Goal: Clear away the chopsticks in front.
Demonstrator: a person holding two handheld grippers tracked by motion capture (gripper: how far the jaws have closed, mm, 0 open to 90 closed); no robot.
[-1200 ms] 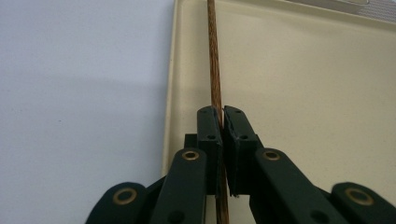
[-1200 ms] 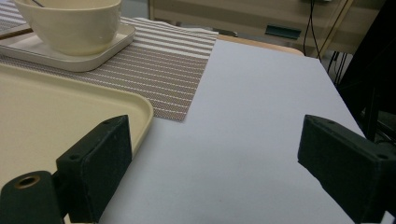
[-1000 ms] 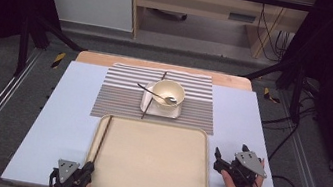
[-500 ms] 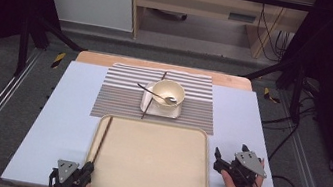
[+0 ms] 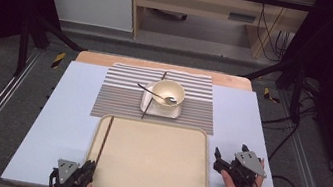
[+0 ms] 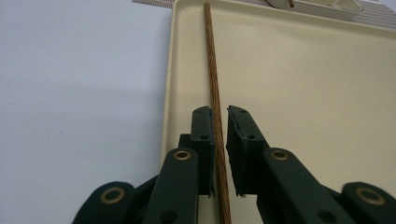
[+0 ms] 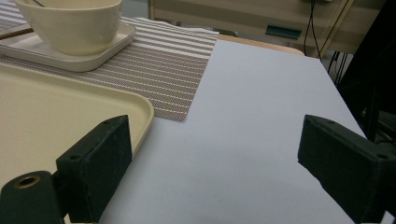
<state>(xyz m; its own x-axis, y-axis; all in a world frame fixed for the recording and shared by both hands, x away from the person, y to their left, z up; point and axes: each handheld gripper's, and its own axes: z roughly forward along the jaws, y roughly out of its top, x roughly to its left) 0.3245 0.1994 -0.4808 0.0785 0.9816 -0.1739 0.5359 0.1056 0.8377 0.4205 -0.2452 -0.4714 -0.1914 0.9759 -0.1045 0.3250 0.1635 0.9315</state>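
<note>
A brown wooden chopstick point(image 6: 212, 70) lies along the left side of the cream tray point(image 5: 152, 167), close to its rim. My left gripper point(image 6: 220, 114) sits at the tray's near left corner point(image 5: 88, 169) with the chopstick's near end between its jaws. The jaws have just been opening: the stick rests against the left pad and a narrow gap shows at the right pad. My right gripper point(image 5: 231, 152) rests on the table just right of the tray, its jaws point(image 7: 215, 140) wide apart over bare tabletop.
Beyond the tray, a striped placemat point(image 5: 123, 97) carries a square white plate point(image 5: 159, 107) with a cream bowl point(image 5: 168, 93) and a spoon point(image 5: 154, 93). A second chopstick point(image 5: 148, 108) lies slanted across the plate's left side. Light blue table point(image 5: 65, 113) surrounds the tray.
</note>
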